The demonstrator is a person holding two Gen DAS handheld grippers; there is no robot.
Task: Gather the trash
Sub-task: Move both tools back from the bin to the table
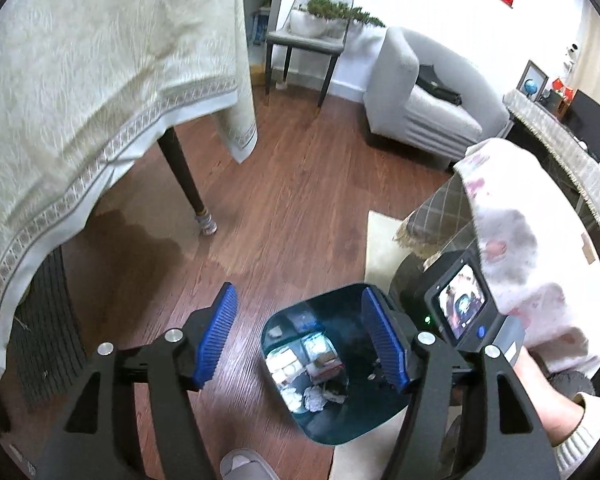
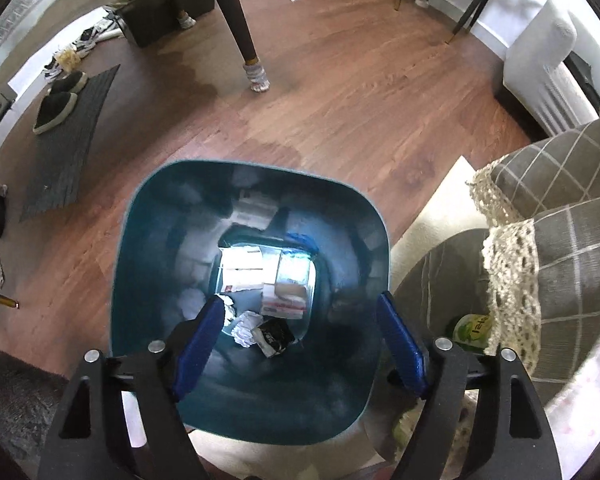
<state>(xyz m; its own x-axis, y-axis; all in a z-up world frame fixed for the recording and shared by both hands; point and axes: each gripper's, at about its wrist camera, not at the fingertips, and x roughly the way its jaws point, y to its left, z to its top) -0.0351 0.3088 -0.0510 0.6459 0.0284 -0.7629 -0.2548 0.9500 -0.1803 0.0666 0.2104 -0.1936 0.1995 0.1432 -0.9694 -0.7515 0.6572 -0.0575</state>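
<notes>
A teal trash bin [image 2: 148,280] stands on the wood floor and holds paper boxes [image 2: 260,272], crumpled white tissue [image 2: 246,326] and a dark wrapper [image 2: 276,336]. My right gripper [image 2: 300,344] is open and empty, directly above the bin's mouth. In the left wrist view the bin [image 1: 340,420] sits low between the blue pads. My left gripper [image 1: 300,340] is open and empty, higher up and to the bin's left. The right gripper's body with its screen [image 1: 460,304] shows at the right.
A table with a cream cloth [image 1: 80,100] and a dark leg [image 1: 188,184] is to the left. A grey sofa [image 1: 420,100] and chair [image 1: 308,40] stand behind. Checked cushions [image 2: 560,200], a green bottle [image 2: 472,330], a dark mat [image 2: 72,140] with slippers [image 2: 56,108].
</notes>
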